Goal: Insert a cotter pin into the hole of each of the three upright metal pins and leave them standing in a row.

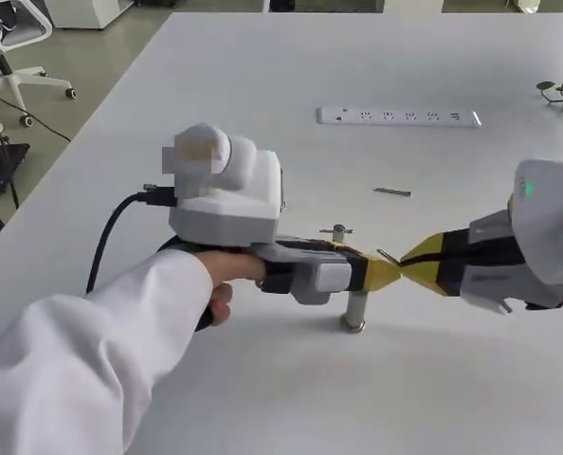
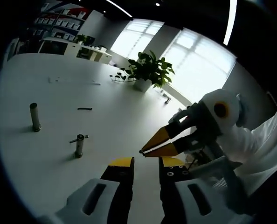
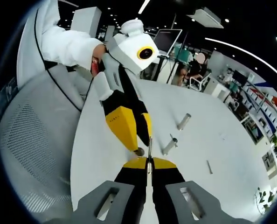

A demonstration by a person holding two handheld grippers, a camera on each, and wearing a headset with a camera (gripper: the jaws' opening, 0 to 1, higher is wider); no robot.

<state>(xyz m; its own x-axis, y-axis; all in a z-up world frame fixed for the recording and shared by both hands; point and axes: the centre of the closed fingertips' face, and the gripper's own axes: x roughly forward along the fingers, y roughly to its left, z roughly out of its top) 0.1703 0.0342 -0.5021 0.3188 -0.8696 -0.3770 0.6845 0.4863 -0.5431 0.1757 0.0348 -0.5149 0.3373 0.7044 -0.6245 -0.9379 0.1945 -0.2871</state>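
Three metal pins stand: plain pin [image 2: 34, 116], crossed pin [image 2: 79, 148], third pin [image 1: 355, 308] under my left gripper [image 2: 146, 162], jaws slightly apart, empty. Three cotters: fitted cotter [image 2: 78, 138], loose cotter [image 1: 392, 192] on the table [image 1: 263, 95], third cotter [image 3: 150, 149] clamped in my right gripper [image 3: 148, 164].

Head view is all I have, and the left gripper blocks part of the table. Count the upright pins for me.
Observer: Three. Besides your two, the left gripper view has a bare pin standing beyond the cottered pin.
Operator: Next, tell me what is ready to go in.
Observer: In the right gripper view, the right gripper is shut on a thin cotter pin that sticks out past its tips.
Operator: Now the other side.
Observer: In its own view, the left gripper has its jaws standing apart.
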